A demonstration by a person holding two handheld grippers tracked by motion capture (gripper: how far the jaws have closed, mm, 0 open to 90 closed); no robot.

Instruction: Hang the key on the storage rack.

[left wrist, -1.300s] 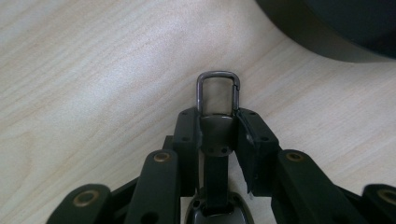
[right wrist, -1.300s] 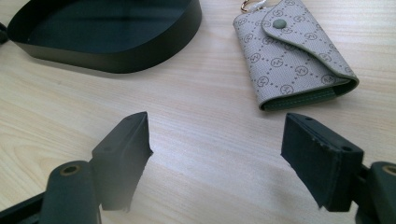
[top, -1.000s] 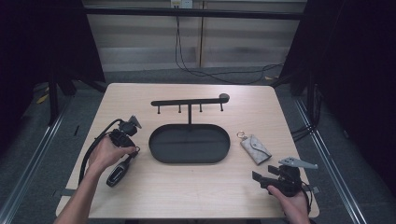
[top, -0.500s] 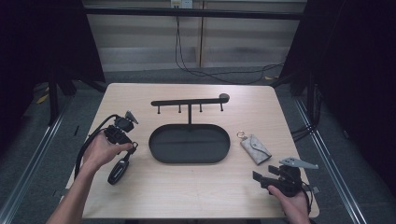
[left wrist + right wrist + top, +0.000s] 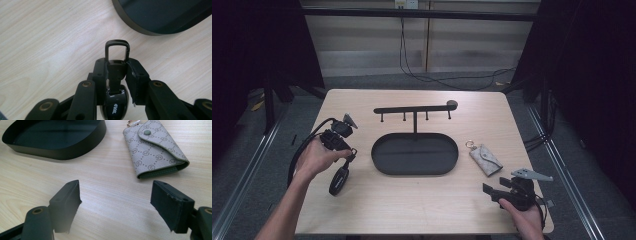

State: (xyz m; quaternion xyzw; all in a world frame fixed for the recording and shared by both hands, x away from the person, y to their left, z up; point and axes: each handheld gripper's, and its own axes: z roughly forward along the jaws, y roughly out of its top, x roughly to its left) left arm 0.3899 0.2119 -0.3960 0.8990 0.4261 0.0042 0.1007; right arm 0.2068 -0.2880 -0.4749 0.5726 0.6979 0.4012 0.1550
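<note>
Pale wooden table: left of the oval tray, the left gripper stays clamped on the car key, hanging lengthwise below; right gripper gapes empty.

Black car key fob clamped at its neck

Glossy and oval, with a squared metal loop poking past the jaws, it hangs lifted off the wooden table, left of the dark oval tray.
</note>
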